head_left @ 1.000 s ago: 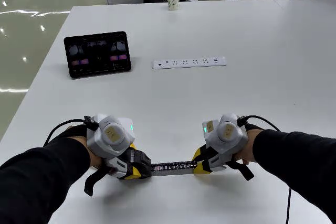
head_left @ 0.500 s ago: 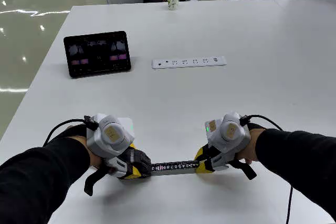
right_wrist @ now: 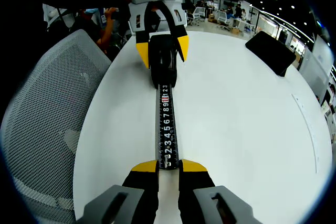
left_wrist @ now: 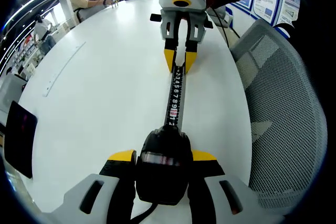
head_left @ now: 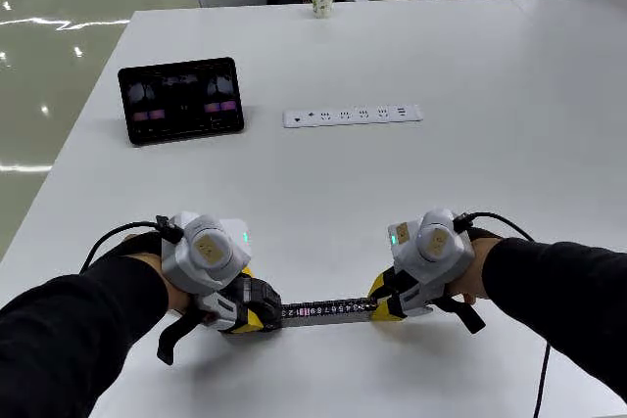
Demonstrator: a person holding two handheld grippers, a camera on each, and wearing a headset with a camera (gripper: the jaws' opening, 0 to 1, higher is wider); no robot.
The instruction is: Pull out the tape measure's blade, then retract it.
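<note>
The tape measure's black case (head_left: 251,302) (left_wrist: 164,162) (right_wrist: 162,61) lies low on the white table (head_left: 392,183), with my left gripper (head_left: 247,312) (left_wrist: 164,157) shut on it. Its dark numbered blade (head_left: 327,310) (left_wrist: 176,95) (right_wrist: 166,129) runs out to the right, showing marks up to about 13. My right gripper (head_left: 381,308) (right_wrist: 168,165) is shut on the blade's tip. In each gripper view the other gripper faces the camera along the blade.
A black tablet (head_left: 181,100) stands at the left, a white power strip (head_left: 353,116) lies mid-table and a paper cup (head_left: 322,0) sits at the far edge. A grey mesh chair (left_wrist: 286,108) (right_wrist: 42,119) is beside the table's near edge.
My right gripper has moved a little further right with the blade's tip, so more blade shows. The left gripper and the case have stayed put.
</note>
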